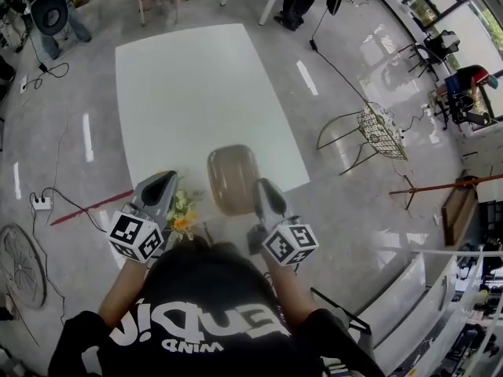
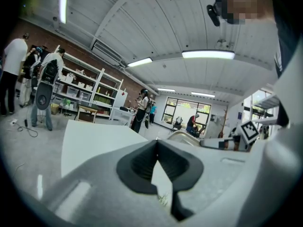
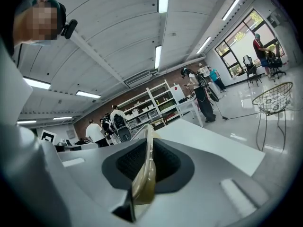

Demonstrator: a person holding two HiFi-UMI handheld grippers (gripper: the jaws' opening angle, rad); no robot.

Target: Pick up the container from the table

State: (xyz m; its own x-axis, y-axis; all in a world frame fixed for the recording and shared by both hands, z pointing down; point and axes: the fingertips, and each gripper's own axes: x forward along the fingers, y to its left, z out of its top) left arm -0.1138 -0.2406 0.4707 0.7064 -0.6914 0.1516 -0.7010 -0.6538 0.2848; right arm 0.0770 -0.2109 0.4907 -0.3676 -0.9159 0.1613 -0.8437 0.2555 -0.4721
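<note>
Over white table [image 1: 189, 93]: pinched rim of tan container [image 1: 233, 177] in right gripper [image 3: 147, 143]; held left gripper [image 2: 157, 144] pressed together, empty, container just to its right.

There are 2 grippers, left [image 1: 167, 179] and right [image 1: 262, 185], 1 container [image 1: 233, 177], 1 table [image 1: 196, 93], 1 wire chair [image 1: 383, 130].

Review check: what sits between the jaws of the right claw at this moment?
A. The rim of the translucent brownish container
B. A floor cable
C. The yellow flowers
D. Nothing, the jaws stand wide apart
A: in the right gripper view, the right claw has its pads pressed on the thin rim of the translucent brownish container, which runs up between the jaws.
</note>
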